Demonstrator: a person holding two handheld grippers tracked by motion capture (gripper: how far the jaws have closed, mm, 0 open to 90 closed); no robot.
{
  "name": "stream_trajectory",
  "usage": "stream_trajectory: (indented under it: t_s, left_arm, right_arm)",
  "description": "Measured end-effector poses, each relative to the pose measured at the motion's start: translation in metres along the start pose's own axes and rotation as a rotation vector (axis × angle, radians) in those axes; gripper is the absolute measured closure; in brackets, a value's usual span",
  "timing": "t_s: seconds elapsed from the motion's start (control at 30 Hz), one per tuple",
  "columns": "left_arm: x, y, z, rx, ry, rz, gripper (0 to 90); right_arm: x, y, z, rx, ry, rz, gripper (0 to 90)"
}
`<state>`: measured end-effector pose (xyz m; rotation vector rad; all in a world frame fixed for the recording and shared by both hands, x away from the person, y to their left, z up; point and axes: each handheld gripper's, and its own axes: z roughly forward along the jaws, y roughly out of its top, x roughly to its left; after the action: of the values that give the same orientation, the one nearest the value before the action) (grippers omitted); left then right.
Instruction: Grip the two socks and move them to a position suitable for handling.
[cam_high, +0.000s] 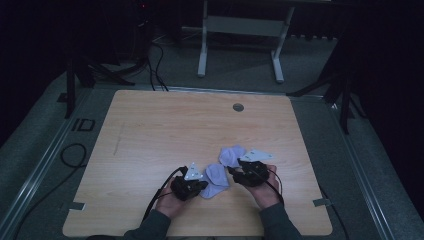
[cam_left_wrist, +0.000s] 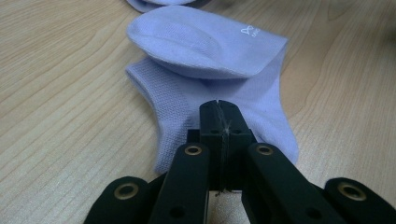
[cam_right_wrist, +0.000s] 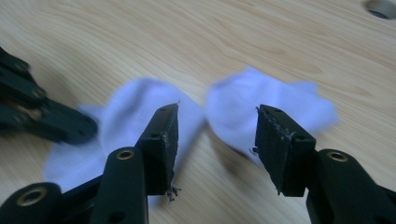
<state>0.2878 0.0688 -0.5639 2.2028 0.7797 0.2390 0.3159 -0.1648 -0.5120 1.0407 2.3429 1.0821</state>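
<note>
Two lilac socks lie near the table's (cam_high: 150, 125) front edge: the folded sock (cam_left_wrist: 210, 51) and the loose sock (cam_right_wrist: 275, 109) beside it. Our left gripper (cam_left_wrist: 218, 109) pinches the folded one's edge; our right gripper (cam_right_wrist: 217, 135) hangs half-open and empty. We judge pairing underway; next, we grasp the loose one.

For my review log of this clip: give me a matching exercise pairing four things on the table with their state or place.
Things:
1. left tool
2. right tool
3. folded sock
4. round hole

States or places:
A. far side of the table
B. jaws apart, nothing between
C. jaws shut on fabric
D. lavender, toe folded over

Pairs: 1-C, 2-B, 3-D, 4-A
</note>
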Motion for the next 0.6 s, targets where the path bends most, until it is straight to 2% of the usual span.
stream_trajectory:
  t_s: [0.17, 0.3, 0.37, 0.6]
  left_arm:
    - [-0.001, 0.0, 0.0, -0.002, 0.007, 0.006, 89.4]
    - [-0.001, 0.0, 0.0, 0.0, 0.009, 0.011, 89.4]
    - [-0.001, 0.0, 0.0, 0.0, 0.011, 0.01, 89.4]
    - [-0.002, 0.0, 0.0, -0.001, 0.017, 0.016, 89.4]
  right_arm:
    - [0.012, 0.015, 0.02, 0.033, 0.031, -0.035, 48.1]
    - [0.016, 0.019, 0.03, 0.05, 0.055, -0.036, 47.4]
    - [0.02, 0.023, 0.041, 0.071, 0.08, -0.037, 46.4]
    - [0.031, 0.03, 0.057, 0.088, 0.125, -0.037, 42.4]
